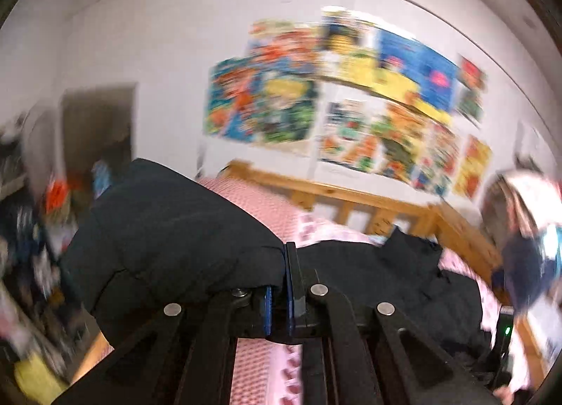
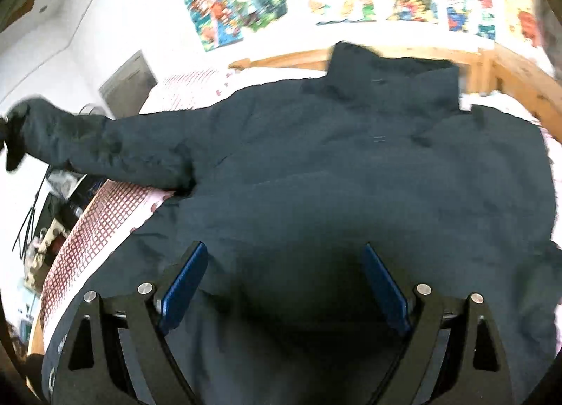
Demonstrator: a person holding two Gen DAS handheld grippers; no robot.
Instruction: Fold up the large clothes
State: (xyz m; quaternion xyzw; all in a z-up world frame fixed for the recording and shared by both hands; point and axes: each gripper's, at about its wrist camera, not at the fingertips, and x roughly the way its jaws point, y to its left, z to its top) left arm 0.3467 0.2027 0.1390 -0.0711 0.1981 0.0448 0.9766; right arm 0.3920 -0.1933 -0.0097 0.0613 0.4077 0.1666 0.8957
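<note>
So there's this big dark navy padded jacket (image 2: pixel 351 166) spread flat over the bed with the pink-and-white patterned sheet (image 2: pixel 105 215), and basically everything else sits around that jacket. Off its far left end, one sleeve (image 2: pixel 105 145) is pulled straight out past the edge of the mattress, and the left gripper (image 1: pixel 279 285) has its blue-padded jaws pinched together on the cuff, lifting it up off the bed. From that gripper's own camera the sleeve (image 1: pixel 168 229) bulges up on the left and the rest of the jacket (image 1: pixel 386 282) lies lower to the right. That view is pretty smeared, so details are mushy.

Moving right, over the jacket's lower middle, the right gripper (image 2: pixel 284 282) hangs with its two blue pads wide apart, nothing between them, just dark fabric underneath. Can't tell if it's touching the cloth.

Behind the jacket's stand-up collar (image 2: pixel 368 67) runs the pale wooden bed rail (image 2: pixel 474 53), and above that the white wall is plastered with bright comic-style posters (image 2: pixel 239 1).
</note>
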